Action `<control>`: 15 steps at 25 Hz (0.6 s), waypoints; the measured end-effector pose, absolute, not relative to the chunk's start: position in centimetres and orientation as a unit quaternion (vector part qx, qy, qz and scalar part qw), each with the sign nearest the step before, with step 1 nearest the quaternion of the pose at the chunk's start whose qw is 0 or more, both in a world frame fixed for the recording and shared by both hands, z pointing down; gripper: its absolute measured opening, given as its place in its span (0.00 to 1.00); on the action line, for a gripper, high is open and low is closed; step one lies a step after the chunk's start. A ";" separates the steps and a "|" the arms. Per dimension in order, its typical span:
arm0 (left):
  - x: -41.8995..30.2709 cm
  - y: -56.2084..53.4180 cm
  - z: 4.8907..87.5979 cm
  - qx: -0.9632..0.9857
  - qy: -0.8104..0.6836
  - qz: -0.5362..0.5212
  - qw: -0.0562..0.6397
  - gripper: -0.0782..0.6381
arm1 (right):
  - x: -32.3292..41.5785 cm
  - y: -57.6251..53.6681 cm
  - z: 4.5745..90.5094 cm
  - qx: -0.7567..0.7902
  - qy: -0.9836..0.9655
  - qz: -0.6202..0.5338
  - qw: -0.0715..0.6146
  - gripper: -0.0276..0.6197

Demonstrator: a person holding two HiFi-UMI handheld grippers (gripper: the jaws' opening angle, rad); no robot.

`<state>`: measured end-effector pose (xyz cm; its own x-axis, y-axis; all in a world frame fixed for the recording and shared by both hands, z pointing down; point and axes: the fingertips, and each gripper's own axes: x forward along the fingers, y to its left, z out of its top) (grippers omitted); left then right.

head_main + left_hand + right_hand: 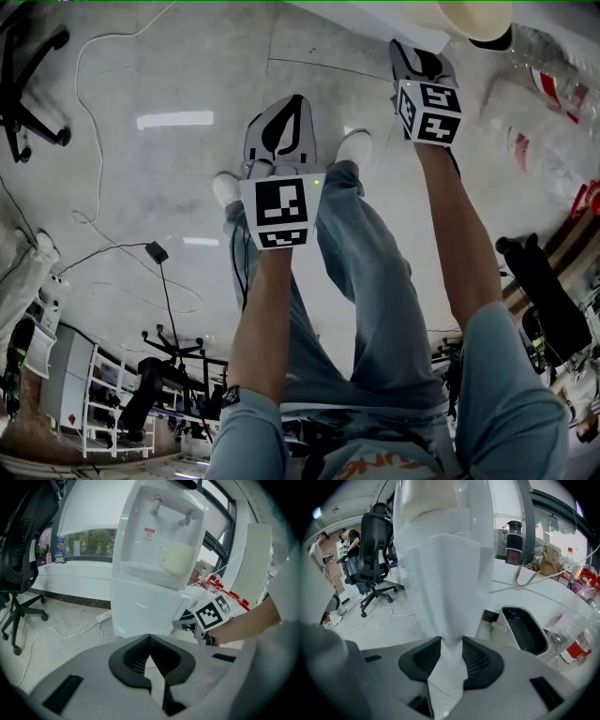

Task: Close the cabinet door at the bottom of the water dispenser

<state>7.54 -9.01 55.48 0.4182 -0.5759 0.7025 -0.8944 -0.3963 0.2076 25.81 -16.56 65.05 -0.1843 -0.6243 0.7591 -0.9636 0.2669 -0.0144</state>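
The right hand-held gripper [449, 640] is held open astride the free edge of the cabinet door [450, 588], low on the water dispenser [159, 550]. The left hand-held gripper [150, 637] is closed and empty. The door is judged light, stiff and smooth, best pushed near that edge.

Plain white cabinet door [143, 611], upright, at the foot of the water dispenser [136, 541].
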 end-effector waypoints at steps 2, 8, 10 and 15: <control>7.8 -9.5 55.4 0.788 -0.470 0.270 0.292 0.12 | 26.2 -17.4 65.0 0.546 -0.727 0.255 0.330 0.29; 8.4 -10.4 55.5 0.780 -0.487 0.263 0.293 0.12 | 27.4 -19.3 65.0 0.539 -0.736 0.244 0.329 0.29; 8.7 -10.6 55.7 0.777 -0.491 0.262 0.293 0.12 | 27.7 -20.0 65.1 0.536 -0.740 0.240 0.328 0.29; 9.5 -10.8 56.0 0.773 -0.499 0.258 0.296 0.12 | 28.3 -21.2 65.4 0.530 -0.746 0.233 0.329 0.28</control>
<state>9.52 -10.76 56.03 0.3694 -0.6177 0.6942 -0.9234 -0.3281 0.1994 28.26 -21.21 65.36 -0.2221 -0.6368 0.7383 -0.9438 0.3306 0.0012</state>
